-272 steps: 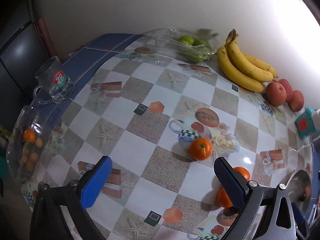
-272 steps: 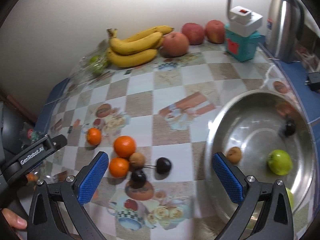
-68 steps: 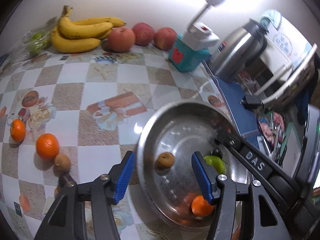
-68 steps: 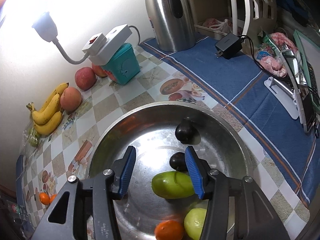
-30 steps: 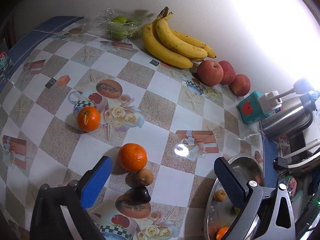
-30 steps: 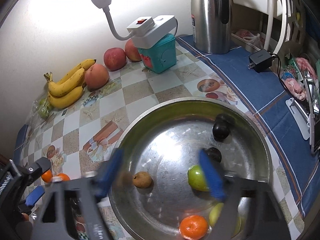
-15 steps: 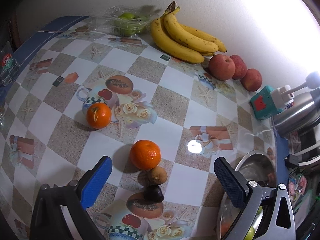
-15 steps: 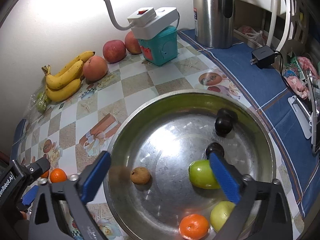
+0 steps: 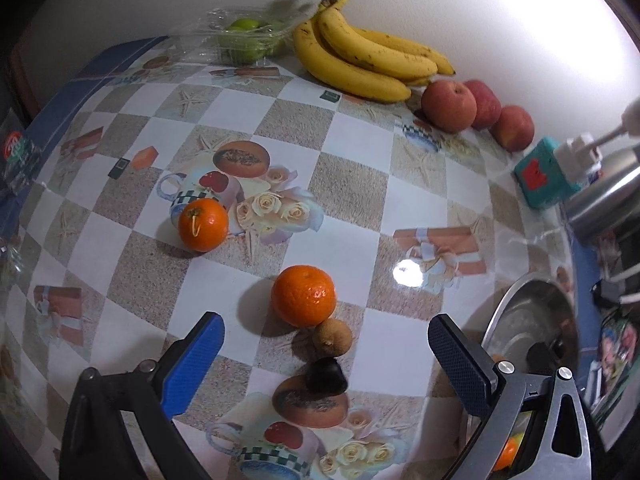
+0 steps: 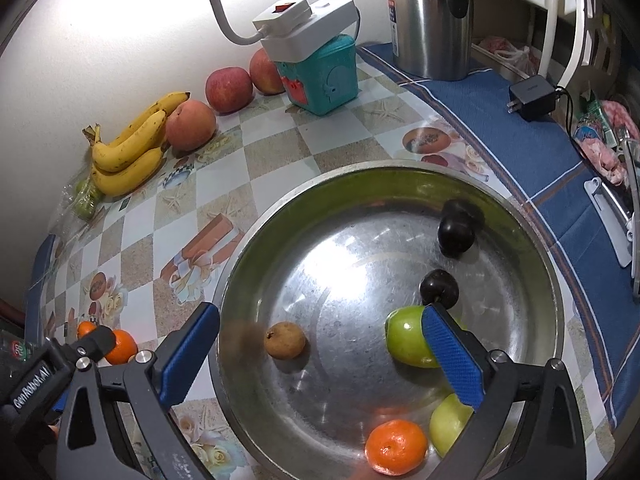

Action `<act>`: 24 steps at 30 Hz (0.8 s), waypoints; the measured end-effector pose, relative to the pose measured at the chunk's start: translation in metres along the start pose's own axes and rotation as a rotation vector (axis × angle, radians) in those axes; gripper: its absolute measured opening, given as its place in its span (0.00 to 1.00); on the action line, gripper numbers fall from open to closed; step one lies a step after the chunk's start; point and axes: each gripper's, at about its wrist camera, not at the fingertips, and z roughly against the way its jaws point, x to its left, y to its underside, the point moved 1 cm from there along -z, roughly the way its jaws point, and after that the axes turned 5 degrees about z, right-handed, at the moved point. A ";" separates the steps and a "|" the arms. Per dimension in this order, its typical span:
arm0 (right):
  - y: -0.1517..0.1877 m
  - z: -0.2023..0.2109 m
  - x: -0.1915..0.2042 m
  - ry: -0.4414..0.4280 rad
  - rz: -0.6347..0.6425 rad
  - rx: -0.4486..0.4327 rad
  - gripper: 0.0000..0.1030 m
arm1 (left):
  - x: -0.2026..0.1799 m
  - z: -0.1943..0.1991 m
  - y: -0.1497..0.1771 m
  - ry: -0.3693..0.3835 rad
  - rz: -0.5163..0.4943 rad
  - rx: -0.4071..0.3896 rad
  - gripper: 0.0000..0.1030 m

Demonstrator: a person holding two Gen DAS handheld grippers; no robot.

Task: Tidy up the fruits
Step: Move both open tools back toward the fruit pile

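Here, left tongs (image 9: pixel 324 354) spread empty above the surface (image 9: pixel 360 184); orange (image 9: pixel 303 295) at 12 o'clock of them, touching a small brown fruit (image 9: pixel 332 338). Probably firm, rounded, roll-prone: grip across its widest middle. Right tongs (image 10: pixel 320 350), just opened, empty over the bowl (image 10: pixel 554 296)

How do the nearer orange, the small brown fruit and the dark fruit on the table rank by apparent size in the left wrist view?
1. Nearer orange, clearly largest.
2. Small brown fruit and dark fruit: they look about alike, so no ranking between them.
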 end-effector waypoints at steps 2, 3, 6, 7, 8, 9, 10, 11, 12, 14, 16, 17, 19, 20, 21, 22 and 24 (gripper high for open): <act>0.000 0.001 0.002 0.006 0.007 0.002 0.98 | -0.001 0.000 0.000 -0.017 -0.024 0.000 1.00; 0.000 0.001 0.003 0.007 0.010 0.004 0.98 | -0.001 0.002 -0.001 -0.023 -0.039 -0.006 1.00; 0.000 0.002 0.006 -0.001 0.011 0.013 0.98 | 0.000 0.007 -0.004 -0.035 -0.073 -0.034 1.00; 0.001 0.002 0.007 -0.001 0.014 0.016 0.98 | 0.001 0.009 -0.005 -0.049 -0.091 -0.047 1.00; 0.001 0.002 0.009 -0.001 0.019 0.019 0.98 | 0.003 0.011 -0.007 -0.064 -0.106 -0.060 1.00; 0.001 0.001 0.010 -0.001 0.022 0.021 0.98 | 0.005 0.012 -0.009 -0.080 -0.119 -0.070 1.00; 0.002 0.001 0.011 -0.002 0.025 0.023 0.98 | 0.008 0.012 -0.010 -0.090 -0.124 -0.073 1.00; 0.002 0.000 0.013 -0.005 0.027 0.028 0.98 | 0.012 0.013 -0.012 -0.101 -0.125 -0.075 1.00; 0.003 0.000 0.014 -0.007 0.030 0.031 0.98 | 0.014 0.013 -0.013 -0.108 -0.123 -0.075 1.00; 0.004 -0.001 0.018 -0.014 0.040 0.036 0.98 | 0.024 0.013 -0.017 -0.113 -0.105 -0.075 1.00; 0.005 -0.001 0.025 -0.018 0.059 0.039 0.98 | 0.032 0.014 -0.020 -0.106 -0.084 -0.070 1.00; 0.006 -0.001 0.029 -0.025 0.071 0.040 0.98 | 0.037 0.014 -0.022 -0.102 -0.072 -0.067 1.00; 0.007 -0.001 0.037 -0.041 0.091 0.045 0.98 | 0.045 0.015 -0.024 -0.100 -0.051 -0.066 1.00; 0.008 -0.002 0.041 -0.049 0.101 0.049 0.98 | 0.049 0.015 -0.025 -0.101 -0.042 -0.065 1.00; 0.010 -0.002 0.047 -0.062 0.115 0.056 0.98 | 0.053 0.015 -0.027 -0.103 -0.033 -0.065 1.00; 0.011 -0.003 0.052 -0.072 0.123 0.058 0.98 | 0.057 0.016 -0.028 -0.107 -0.026 -0.066 1.00; 0.013 -0.003 0.063 -0.103 0.142 0.066 0.98 | 0.065 0.019 -0.031 -0.122 -0.015 -0.075 1.00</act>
